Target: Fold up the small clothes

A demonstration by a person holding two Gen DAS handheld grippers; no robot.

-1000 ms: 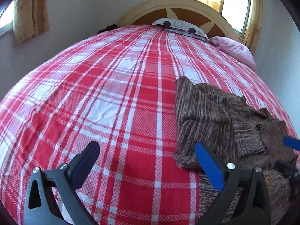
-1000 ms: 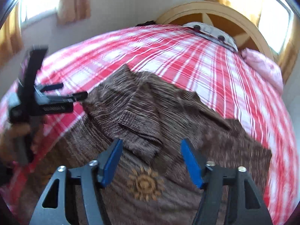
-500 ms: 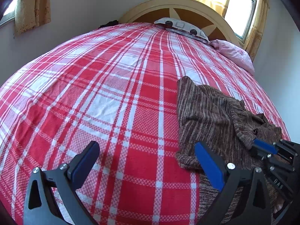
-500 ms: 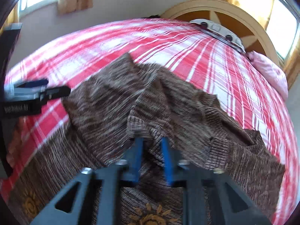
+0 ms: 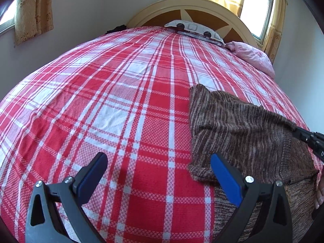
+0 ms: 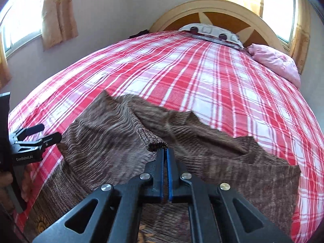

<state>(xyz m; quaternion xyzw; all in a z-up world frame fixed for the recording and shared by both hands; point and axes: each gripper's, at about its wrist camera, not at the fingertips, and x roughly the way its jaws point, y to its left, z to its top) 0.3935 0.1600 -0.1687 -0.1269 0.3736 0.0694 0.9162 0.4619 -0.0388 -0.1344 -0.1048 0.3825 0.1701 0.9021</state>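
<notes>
The right gripper point(image 6: 164, 151) has its blue fingers point(image 6: 161, 168) pressed together on the ribbed cuff of a brown knit sweater point(image 6: 113, 139), lifting that sleeve above the rest of the garment, which lies spread on the near part of the bed point(image 6: 202, 77). Beside it, the left gripper point(image 5: 158, 174) hangs wide apart and empty over the red plaid bedspread, one finger just in front of the sweater's edge. Farther back, a patterned pillow point(image 6: 210, 31) and a pink pillow point(image 6: 277, 62) lie by the headboard point(image 6: 220, 10).

A: Bed point(image 5: 121, 105), red-and-white plaid cover; arched cream headboard point(image 5: 194, 6) at its far end. Beside that?

B: Plain pale walls point(image 5: 91, 4); bright windows point(image 6: 277, 6) either side of the headboard, yellow patterned curtains point(image 5: 34, 10); daylight.
</notes>
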